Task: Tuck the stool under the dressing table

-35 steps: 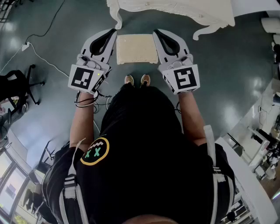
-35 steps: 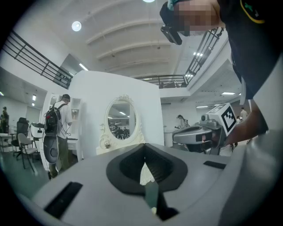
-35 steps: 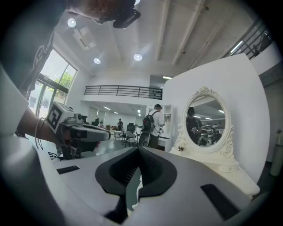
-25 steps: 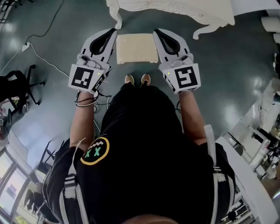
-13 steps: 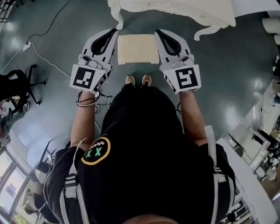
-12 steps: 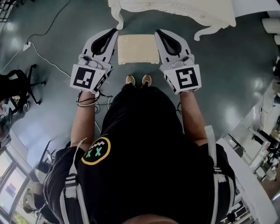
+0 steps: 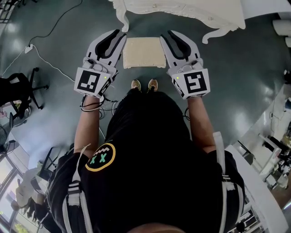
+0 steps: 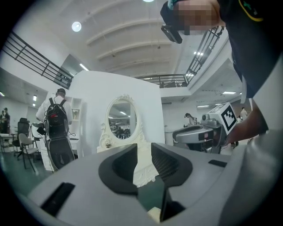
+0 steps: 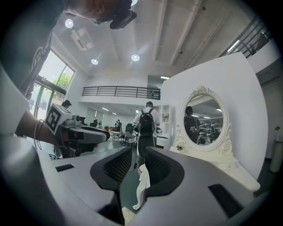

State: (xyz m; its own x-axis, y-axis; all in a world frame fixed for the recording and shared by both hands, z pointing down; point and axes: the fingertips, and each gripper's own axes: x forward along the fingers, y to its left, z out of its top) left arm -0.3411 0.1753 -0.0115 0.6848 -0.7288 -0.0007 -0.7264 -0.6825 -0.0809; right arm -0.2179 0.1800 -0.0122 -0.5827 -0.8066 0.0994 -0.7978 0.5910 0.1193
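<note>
The stool, with a square cream cushion, stands on the dark floor just in front of the white dressing table, between its curved legs. My left gripper hovers level at the stool's left side and my right gripper at its right, both above the seat. Both pairs of jaws are opening, with a narrow gap and nothing between them. In the left gripper view the left gripper frames the table's oval mirror. In the right gripper view the right gripper points past a carved table leg.
The person's shoes stand right behind the stool. A white cable and a black office chair lie to the left. White furniture lines the right side. A person with a backpack stands beyond the table.
Both grippers' jaws have parted slightly from shut. The hands and the stool stay where they were.
</note>
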